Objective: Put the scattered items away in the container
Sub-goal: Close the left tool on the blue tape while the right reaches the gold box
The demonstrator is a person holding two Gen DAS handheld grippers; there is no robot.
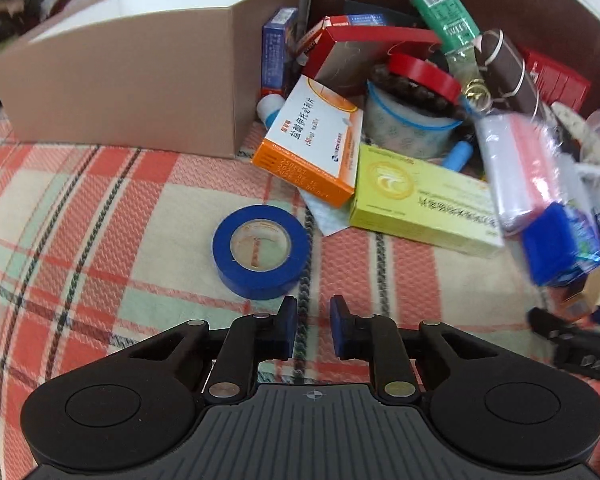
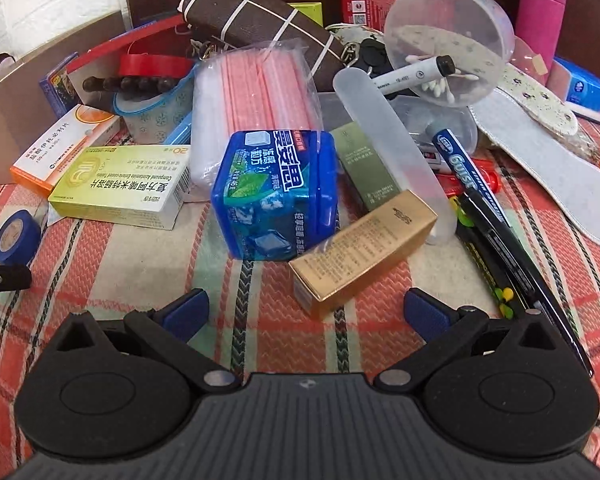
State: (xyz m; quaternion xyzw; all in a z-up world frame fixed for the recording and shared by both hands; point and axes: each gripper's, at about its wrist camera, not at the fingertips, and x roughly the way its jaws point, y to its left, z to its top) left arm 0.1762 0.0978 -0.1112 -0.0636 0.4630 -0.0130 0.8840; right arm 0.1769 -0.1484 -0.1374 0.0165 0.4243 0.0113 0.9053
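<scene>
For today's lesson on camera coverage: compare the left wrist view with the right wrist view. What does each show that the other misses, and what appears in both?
Only the left wrist view shows the brown cardboard box with its open top, and the left tongs, nearly closed with nothing between them.

Only the right wrist view shows the pink bottle, the gold box, the toothpaste tube, the white insole and the wide-open right tongs.

Both show the blue tape roll, the orange medicine box, the yellow-green medicine box and the blue tub.
</scene>
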